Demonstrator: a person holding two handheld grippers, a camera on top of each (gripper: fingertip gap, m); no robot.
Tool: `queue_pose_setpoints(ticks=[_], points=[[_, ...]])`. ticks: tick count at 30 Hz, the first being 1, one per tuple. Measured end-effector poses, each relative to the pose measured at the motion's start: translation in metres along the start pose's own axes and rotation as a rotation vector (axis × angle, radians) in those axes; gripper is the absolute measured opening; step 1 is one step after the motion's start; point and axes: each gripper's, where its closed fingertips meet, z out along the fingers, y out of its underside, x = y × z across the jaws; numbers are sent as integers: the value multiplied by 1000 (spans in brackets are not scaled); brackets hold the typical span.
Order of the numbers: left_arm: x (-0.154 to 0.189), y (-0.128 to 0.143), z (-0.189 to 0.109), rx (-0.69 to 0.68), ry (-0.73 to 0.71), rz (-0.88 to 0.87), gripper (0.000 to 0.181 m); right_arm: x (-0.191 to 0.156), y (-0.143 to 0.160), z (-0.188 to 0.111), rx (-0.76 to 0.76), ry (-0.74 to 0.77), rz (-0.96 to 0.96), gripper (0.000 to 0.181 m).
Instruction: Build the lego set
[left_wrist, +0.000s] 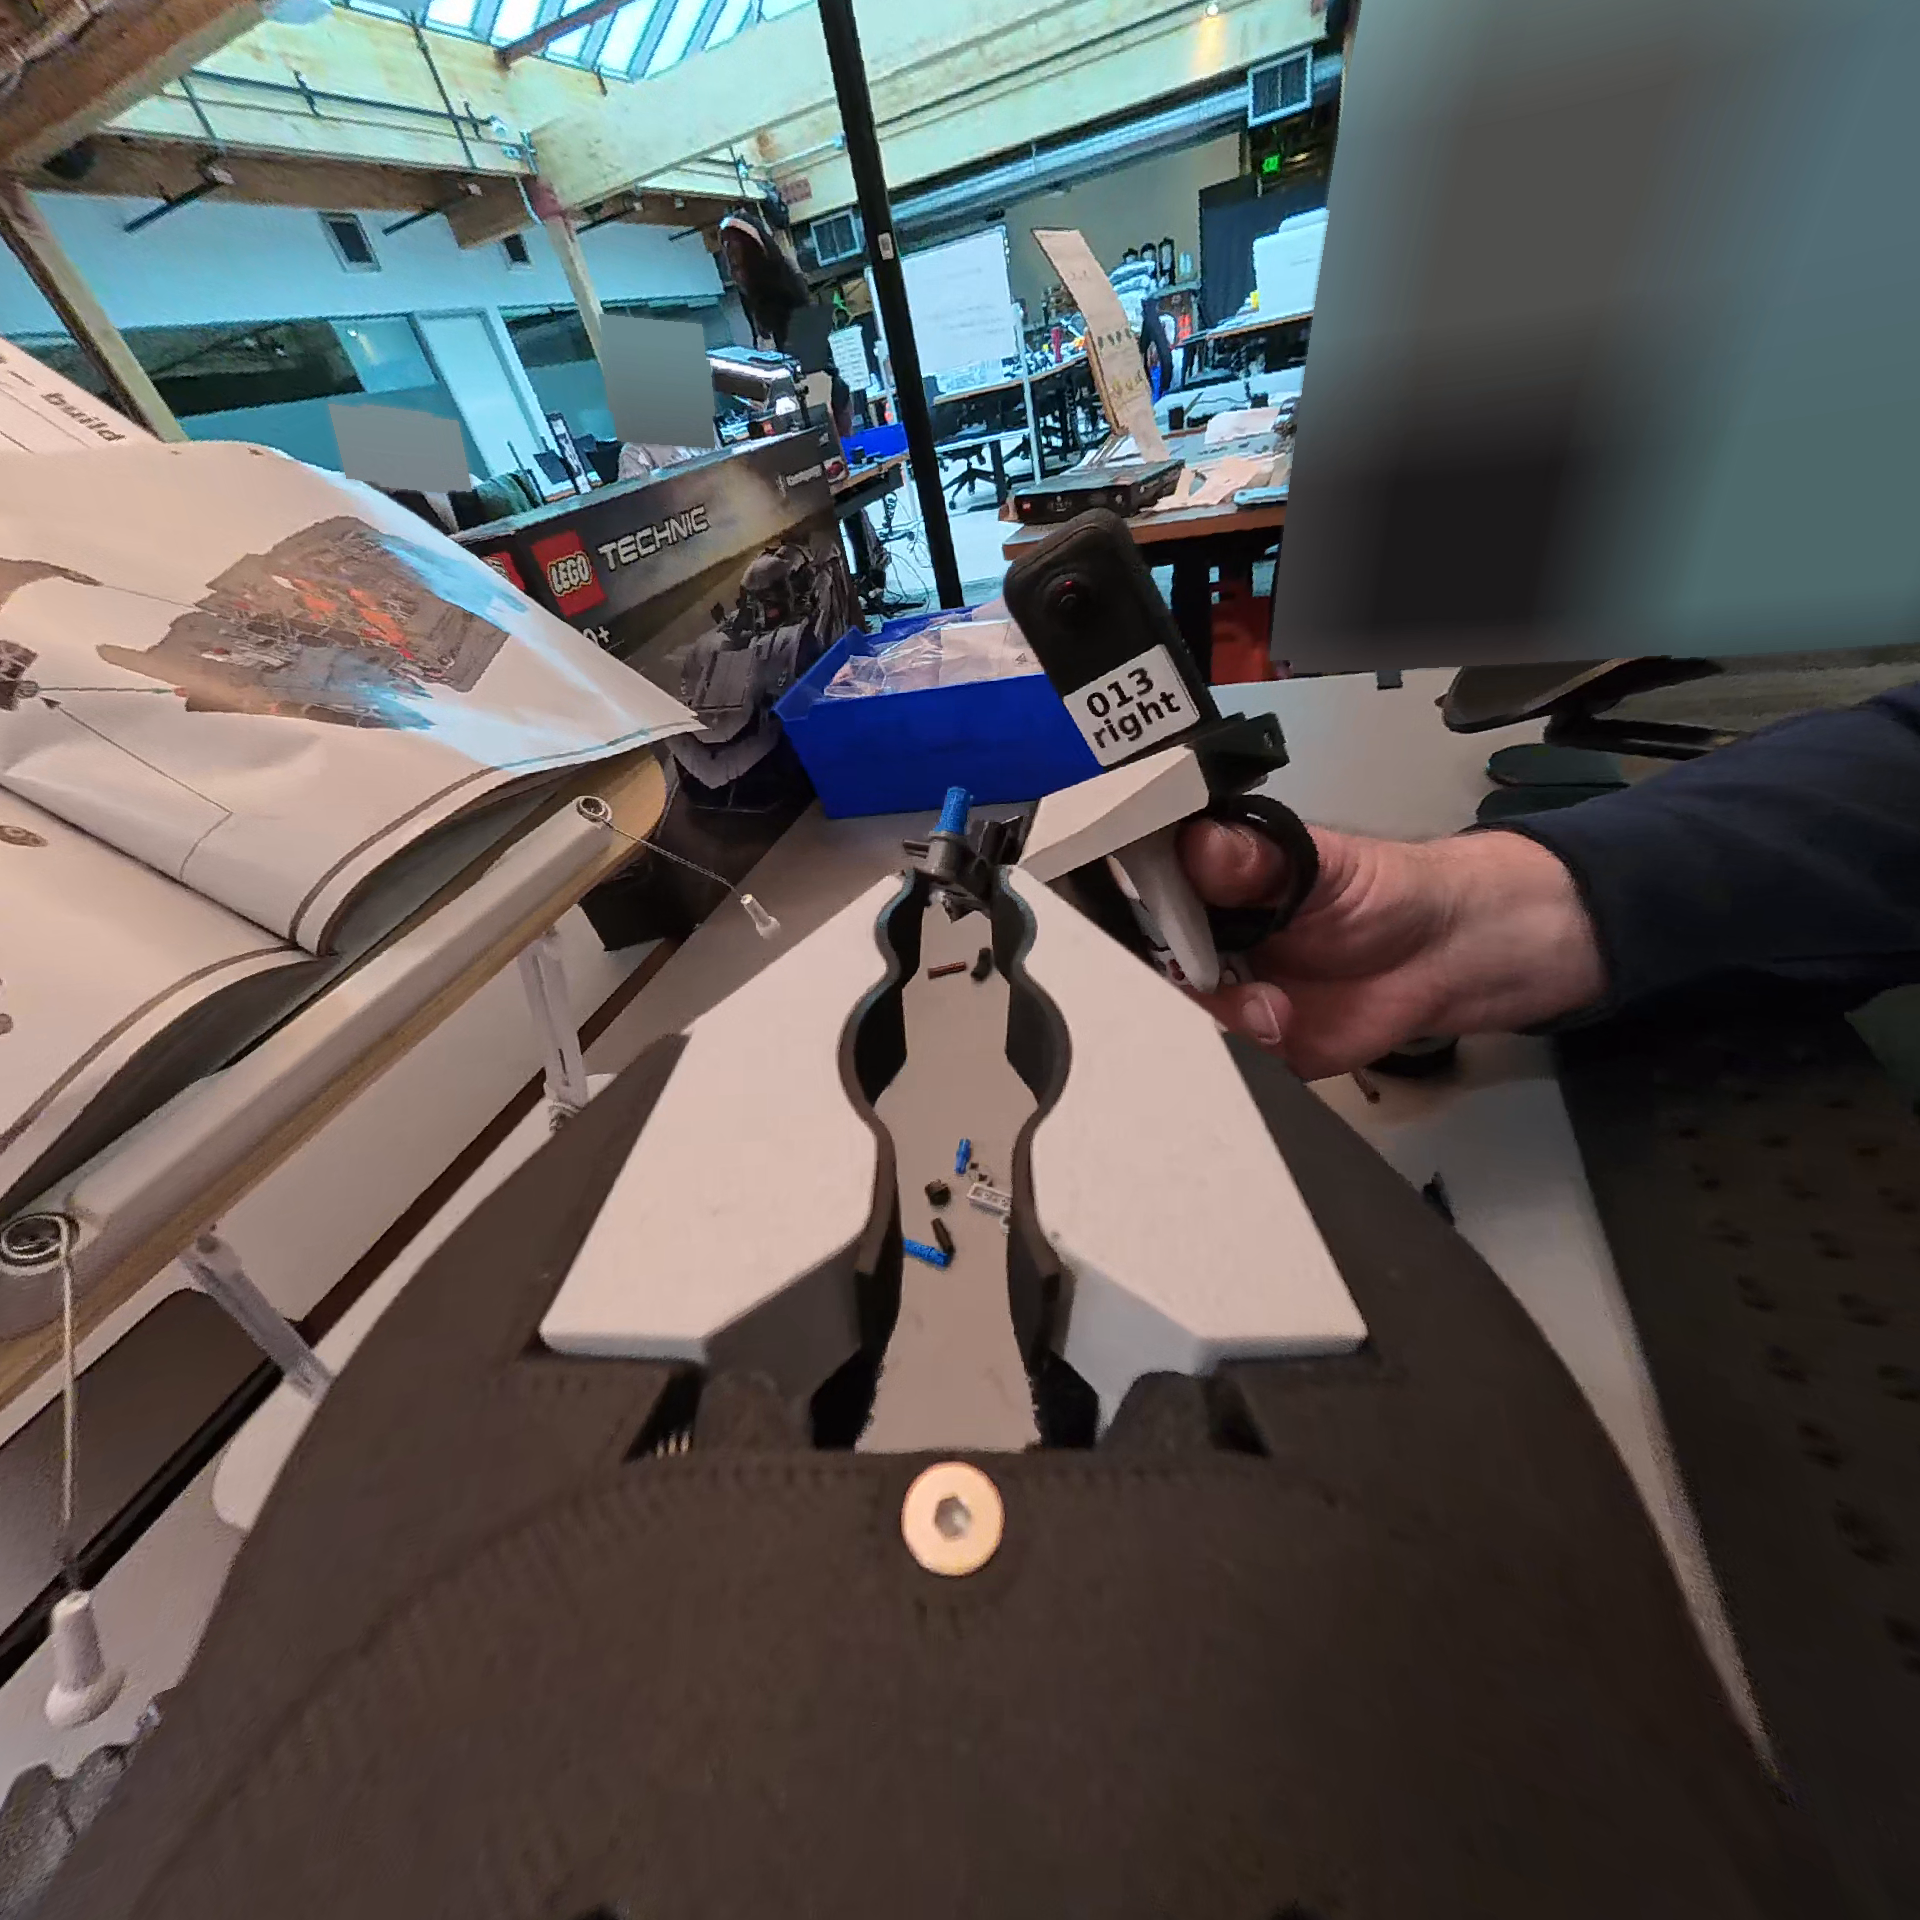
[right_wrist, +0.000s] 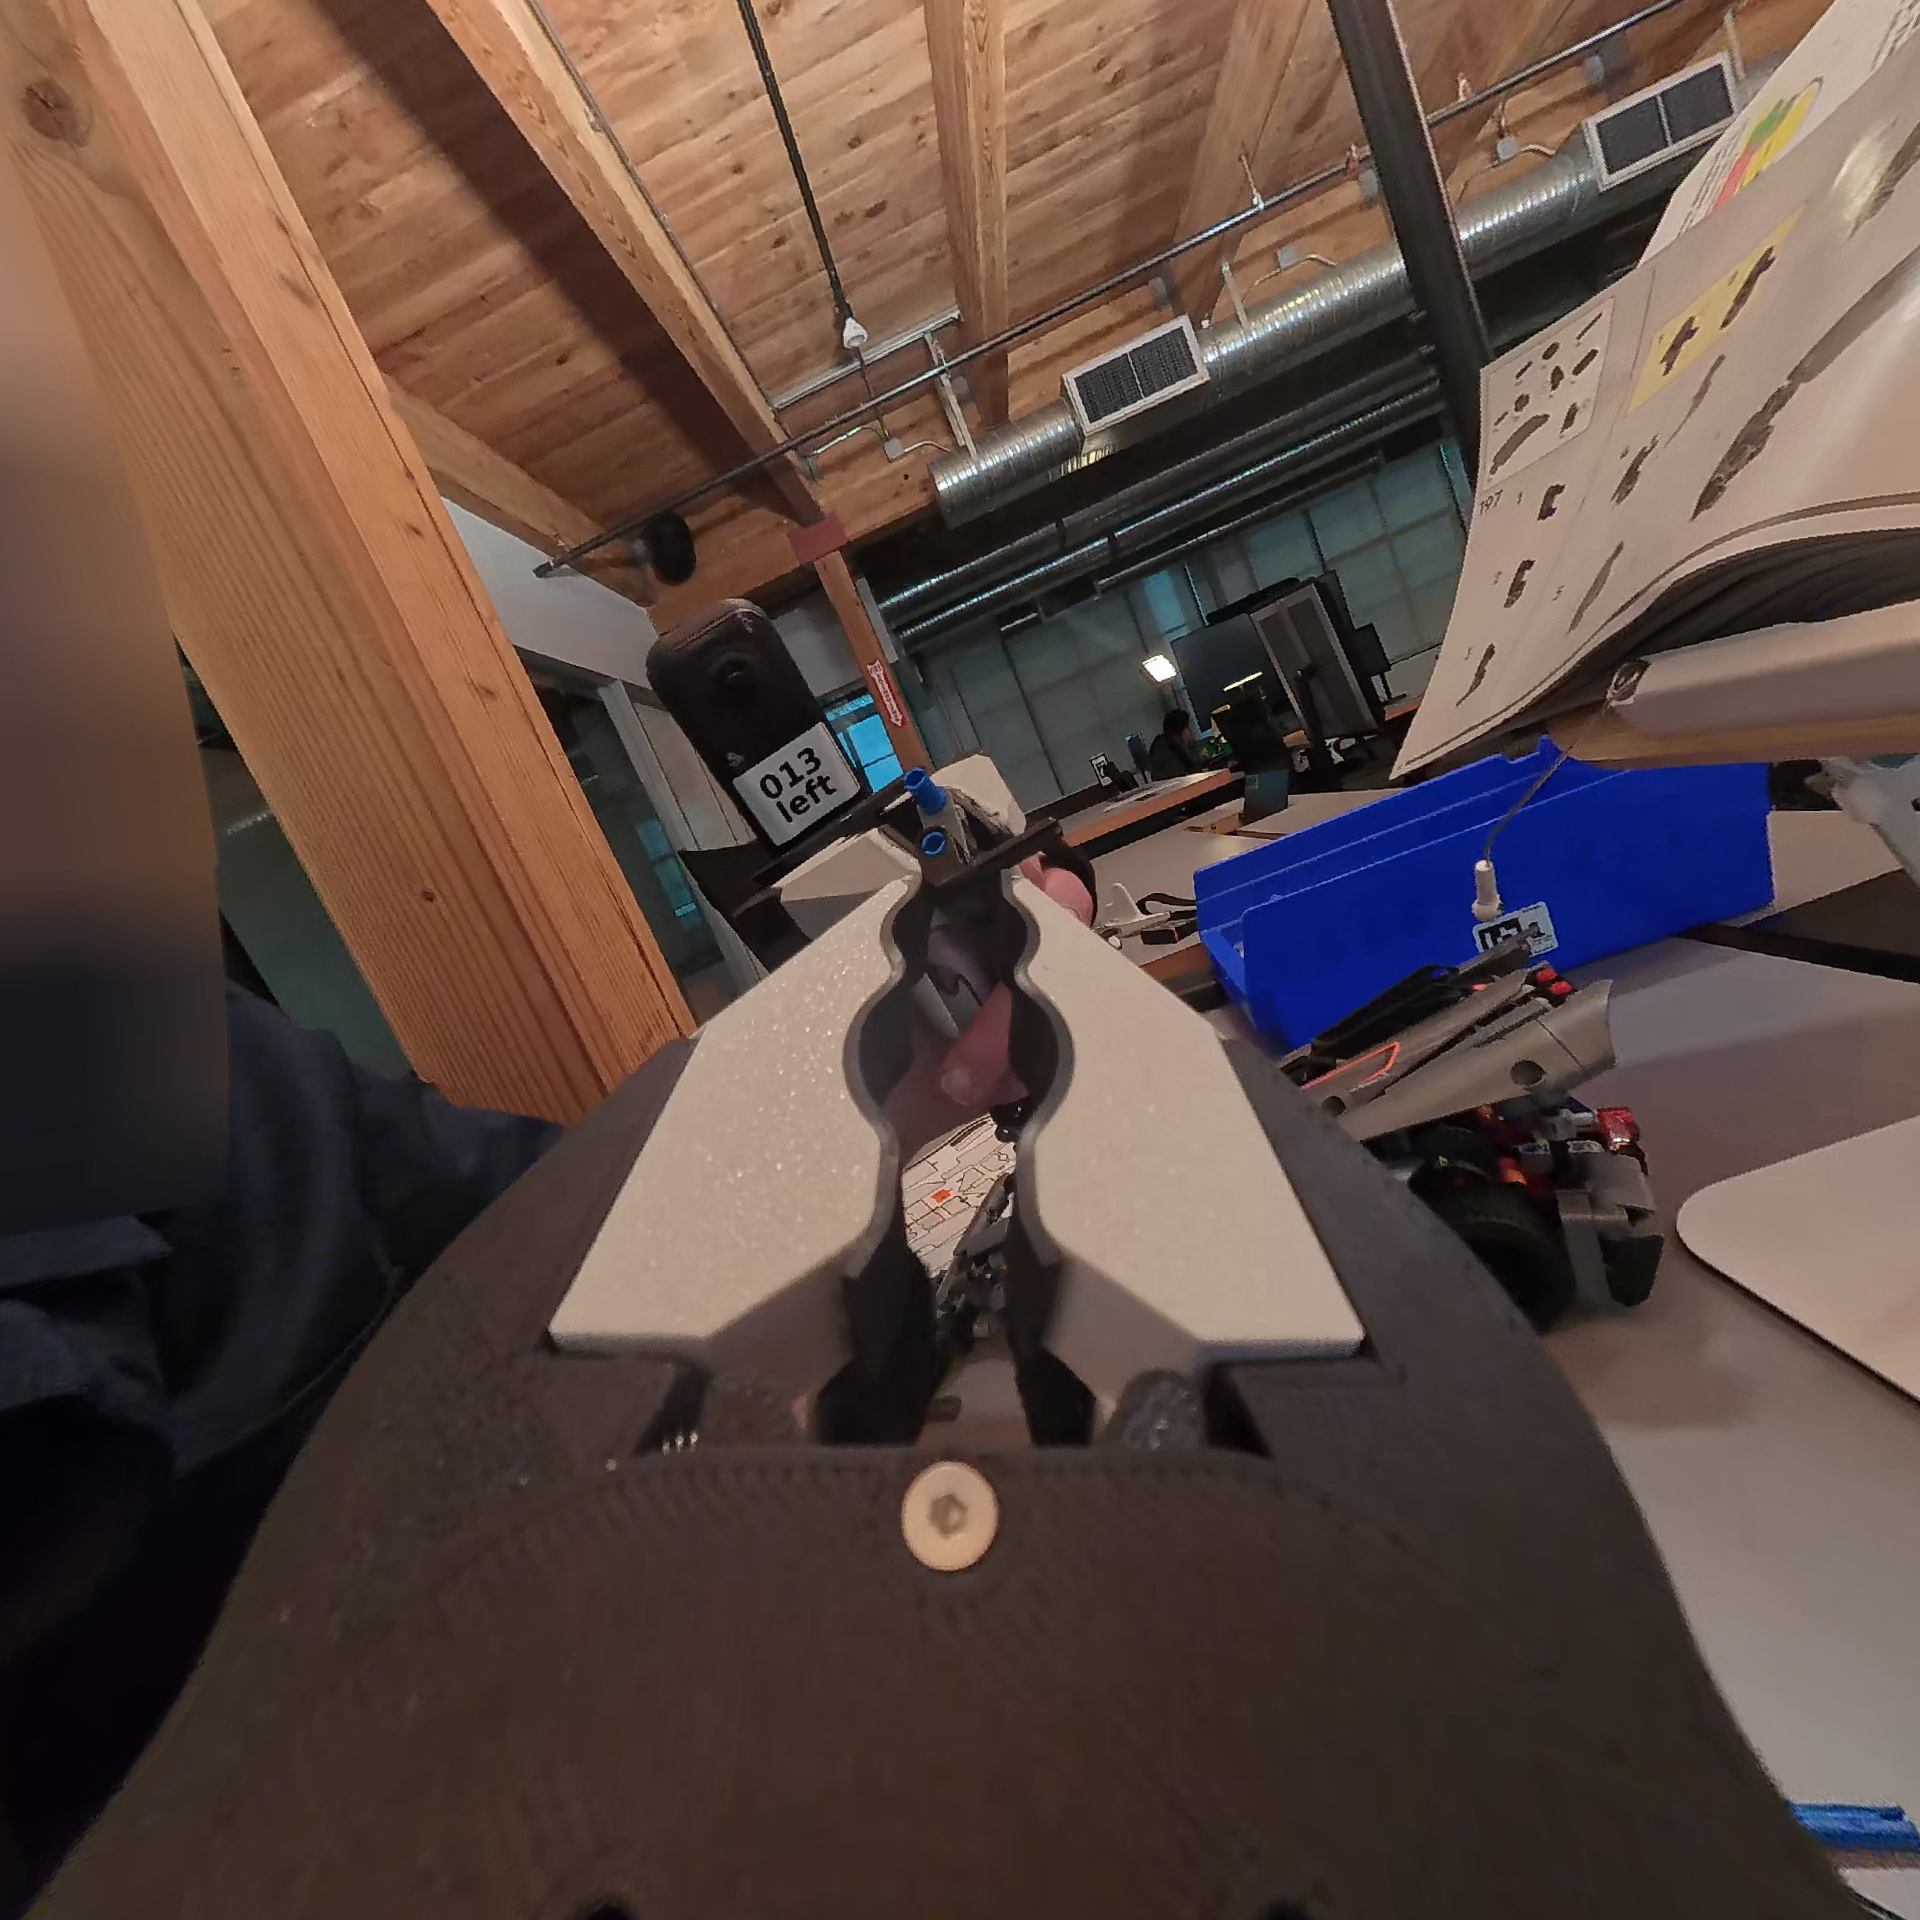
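Blue pin (left_wrist: 953, 808) upright, long axis vertical, stuck in a small dark grey lego assembly (left_wrist: 961, 857). Left gripper (left_wrist: 958, 883) nearly closed, tips pinching the assembly from below. Right gripper (right_wrist: 961, 871) likewise narrowed, tips meeting the same assembly (right_wrist: 951, 840) from the opposite side. Loose pieces (left_wrist: 951, 1210) scattered on the table (left_wrist: 1486, 1174) beneath.
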Motion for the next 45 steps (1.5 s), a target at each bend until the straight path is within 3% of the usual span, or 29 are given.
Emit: queue_pose_setpoints(ticks=[23,29,36,40,45], points=[[5,-8,-13,77,172,-117,5,-6,6,5,-60,21,-104,8],[5,-12,-24,50,225,-121,5,-11,13,9,-104,16,-147,0],[-23,-51,-88,66,101,20,5,-2,17,5,-140,40,-160,2],[-43,-43,-128,16,11,64,5,1,28,5,-184,30,-173,2],[-56,-29,-163,89,-11,47,5,13,43,3,-251,52,-238,2]])
